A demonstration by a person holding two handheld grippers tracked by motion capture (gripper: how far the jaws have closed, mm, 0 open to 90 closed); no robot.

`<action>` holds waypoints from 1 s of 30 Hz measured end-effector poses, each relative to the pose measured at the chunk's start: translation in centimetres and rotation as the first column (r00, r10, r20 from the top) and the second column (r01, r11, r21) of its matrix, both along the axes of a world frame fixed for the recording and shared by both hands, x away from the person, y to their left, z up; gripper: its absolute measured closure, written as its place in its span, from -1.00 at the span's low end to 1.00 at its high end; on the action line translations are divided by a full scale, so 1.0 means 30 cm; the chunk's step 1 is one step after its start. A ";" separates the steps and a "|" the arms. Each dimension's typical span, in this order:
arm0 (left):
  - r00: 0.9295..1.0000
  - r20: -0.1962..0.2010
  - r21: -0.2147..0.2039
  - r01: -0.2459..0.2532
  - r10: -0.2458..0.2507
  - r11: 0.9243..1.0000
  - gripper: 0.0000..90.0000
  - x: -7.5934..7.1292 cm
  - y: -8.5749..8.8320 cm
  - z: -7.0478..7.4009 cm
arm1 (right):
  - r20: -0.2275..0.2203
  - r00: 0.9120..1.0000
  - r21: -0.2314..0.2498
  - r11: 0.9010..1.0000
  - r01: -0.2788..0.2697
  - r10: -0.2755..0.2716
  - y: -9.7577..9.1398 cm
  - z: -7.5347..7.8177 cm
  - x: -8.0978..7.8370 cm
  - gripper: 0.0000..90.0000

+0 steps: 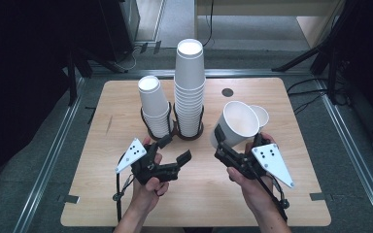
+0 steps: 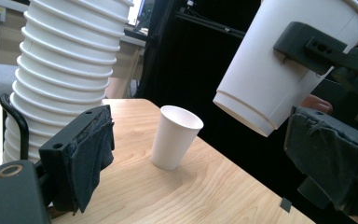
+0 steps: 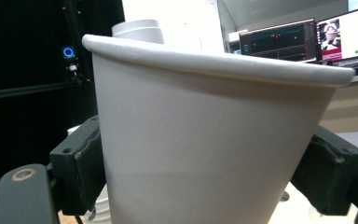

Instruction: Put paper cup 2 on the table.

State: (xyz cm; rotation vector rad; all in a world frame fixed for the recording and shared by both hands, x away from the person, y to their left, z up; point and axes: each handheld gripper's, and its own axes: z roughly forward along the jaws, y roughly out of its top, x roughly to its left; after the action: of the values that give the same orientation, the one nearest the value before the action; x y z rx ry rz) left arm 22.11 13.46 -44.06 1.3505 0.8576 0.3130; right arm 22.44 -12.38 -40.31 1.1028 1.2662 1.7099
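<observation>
At centre right of the high view, nested paper cups (image 1: 235, 125) are clamped, tilted, in the right gripper (image 1: 235, 151). Beside it, the left gripper (image 1: 174, 151) is held with jaws apart; it is best closed squarely on the outer cup's base, so one cup can be pulled off.

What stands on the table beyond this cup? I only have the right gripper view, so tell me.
Observer: One loose cup stands upright on the table, just beyond the cup clamped in your right gripper.
Operator: Report the left gripper.
Observer: The left gripper is open and empty, on the near side of the stacks.
Operator: Describe those stacks.
Observer: Two upside-down stacks stand side by side: a tall stack and, to its left in the high view, a short stack.
</observation>
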 end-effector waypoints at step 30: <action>0.986 -0.071 0.108 -0.146 0.154 0.983 -0.82 -0.015 0.099 -0.078 | -0.072 0.996 -0.169 0.985 0.042 -0.054 -0.132 -0.147 0.066 -0.66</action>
State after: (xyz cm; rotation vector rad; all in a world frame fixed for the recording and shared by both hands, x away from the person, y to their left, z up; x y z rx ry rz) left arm 21.65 16.43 -46.39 1.4032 1.0237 0.4281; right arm 24.41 -16.35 -44.72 1.0986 1.3919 1.5088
